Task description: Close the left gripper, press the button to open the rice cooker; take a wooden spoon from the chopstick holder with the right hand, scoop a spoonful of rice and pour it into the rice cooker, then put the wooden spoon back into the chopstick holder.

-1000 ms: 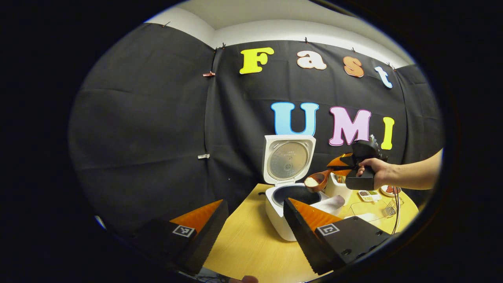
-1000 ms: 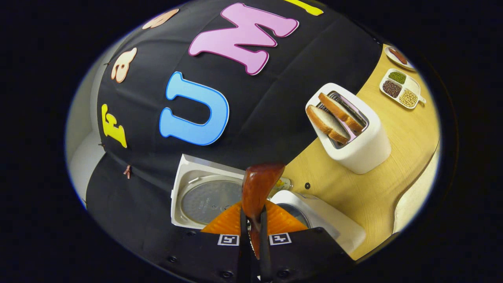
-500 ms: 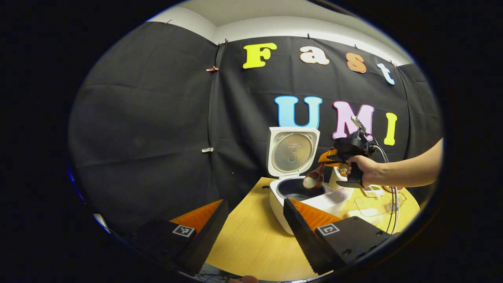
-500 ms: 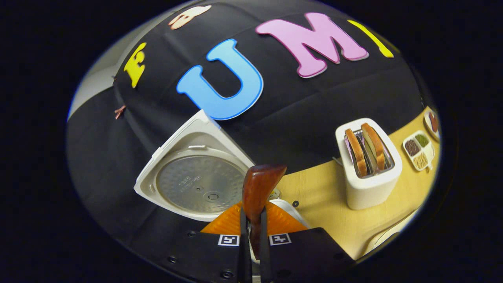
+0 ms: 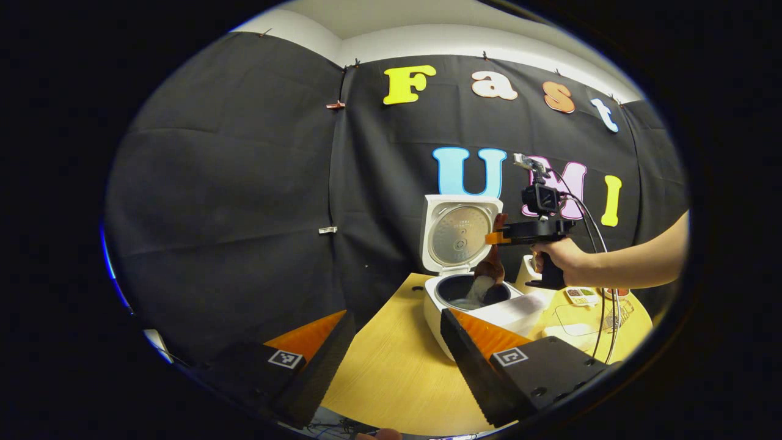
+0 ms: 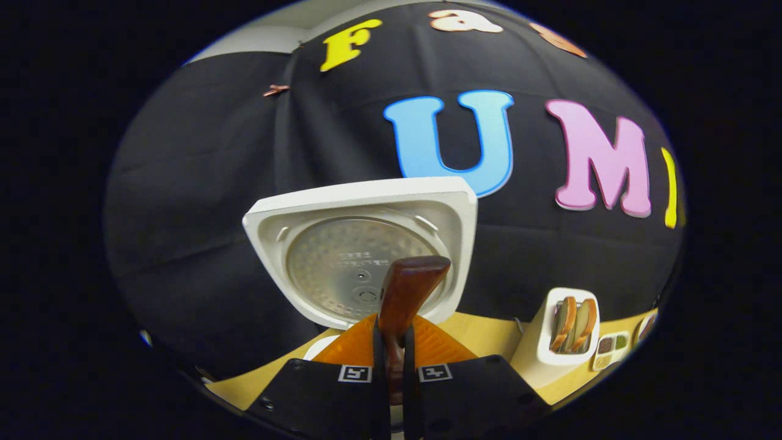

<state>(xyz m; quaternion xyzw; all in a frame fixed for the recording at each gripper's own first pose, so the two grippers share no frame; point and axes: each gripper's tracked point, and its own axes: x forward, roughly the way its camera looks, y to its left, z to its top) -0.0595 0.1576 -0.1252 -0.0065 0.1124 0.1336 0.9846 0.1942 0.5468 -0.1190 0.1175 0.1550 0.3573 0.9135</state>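
Rice tipping from the wooden spoon point(image 5: 490, 269) into the open rice cooker point(image 5: 470, 299).

The right tongs point(image 6: 391, 342) pinch the spoon's handle, bowl turned down over the cooker's dark pot, white rice point(image 5: 478, 290) falling in. The cooker's lid point(image 6: 366, 244) stands upright on the wooden surface point(image 5: 391, 379). The left tongs point(image 5: 391, 348) hang spread, holding nothing, well short of the cooker. A toaster point(image 6: 565, 333) with bread stands beside it.
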